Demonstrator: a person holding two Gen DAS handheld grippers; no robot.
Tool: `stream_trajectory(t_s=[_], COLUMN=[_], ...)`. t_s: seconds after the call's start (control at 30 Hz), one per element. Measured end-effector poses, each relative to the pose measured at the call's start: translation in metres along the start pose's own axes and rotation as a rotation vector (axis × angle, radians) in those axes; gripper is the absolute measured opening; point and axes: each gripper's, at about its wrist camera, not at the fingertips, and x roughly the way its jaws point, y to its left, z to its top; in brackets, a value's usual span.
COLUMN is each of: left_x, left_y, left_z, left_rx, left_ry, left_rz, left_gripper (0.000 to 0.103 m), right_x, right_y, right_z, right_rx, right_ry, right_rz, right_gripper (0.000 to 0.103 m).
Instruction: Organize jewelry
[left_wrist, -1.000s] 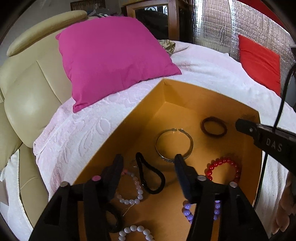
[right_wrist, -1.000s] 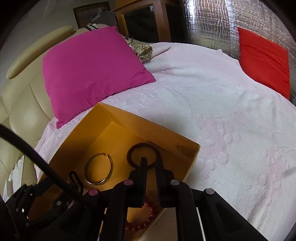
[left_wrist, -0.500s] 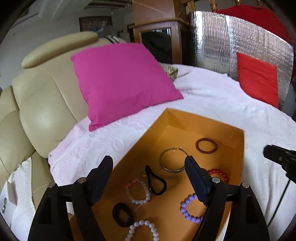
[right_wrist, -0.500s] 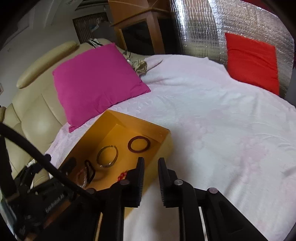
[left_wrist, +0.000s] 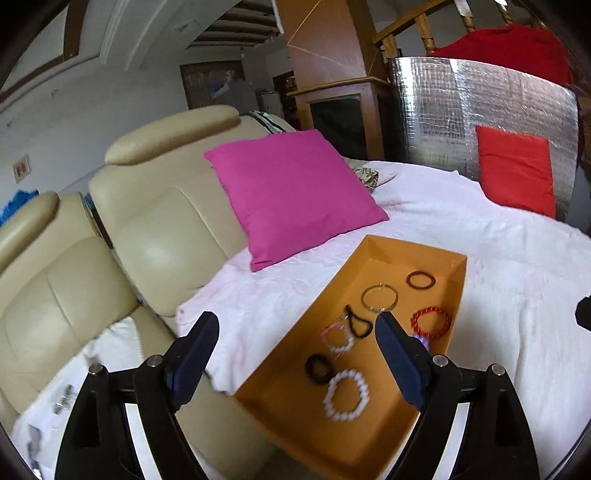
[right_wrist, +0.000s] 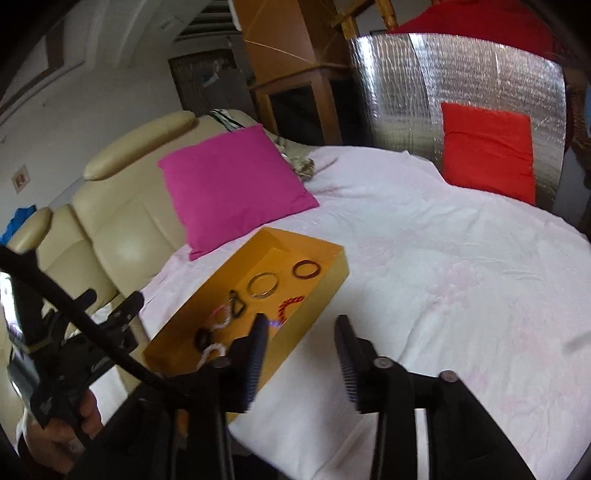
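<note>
Above the box (left_wrist: 458, 291), both grippers, left (left_wrist: 295, 345) and right (right_wrist: 301, 341), are opening with nothing between their fingers, bracelets at 12 o'clock.

My left gripper (left_wrist: 295, 332) hangs in the air, its jaws opening wide with nothing held between them. My right gripper (right_wrist: 301, 336) is opening too, empty, angled downward. My left hand (right_wrist: 62, 432) grips its handle.
</note>
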Motion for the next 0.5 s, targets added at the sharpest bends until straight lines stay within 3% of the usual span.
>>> stream_trajectory(t_s=[0.3, 0.5], left_x=[-0.087, -0.134], left_y=[0.028, 0.043], left_z=[-0.007, -0.008], left_rx=[0.023, 0.018], left_ry=[-0.098, -0.152], left_rz=[0.066, 0.067], left_gripper=[0.087, 0.087], right_x=[-0.083, -0.128], right_y=[0.048, 0.073], right_z=[-0.045, -0.062], right_rx=[-0.067, -0.105], right_ry=[-0.043, -0.084], right_rz=[-0.027, -0.034], right_gripper=[0.055, 0.057])
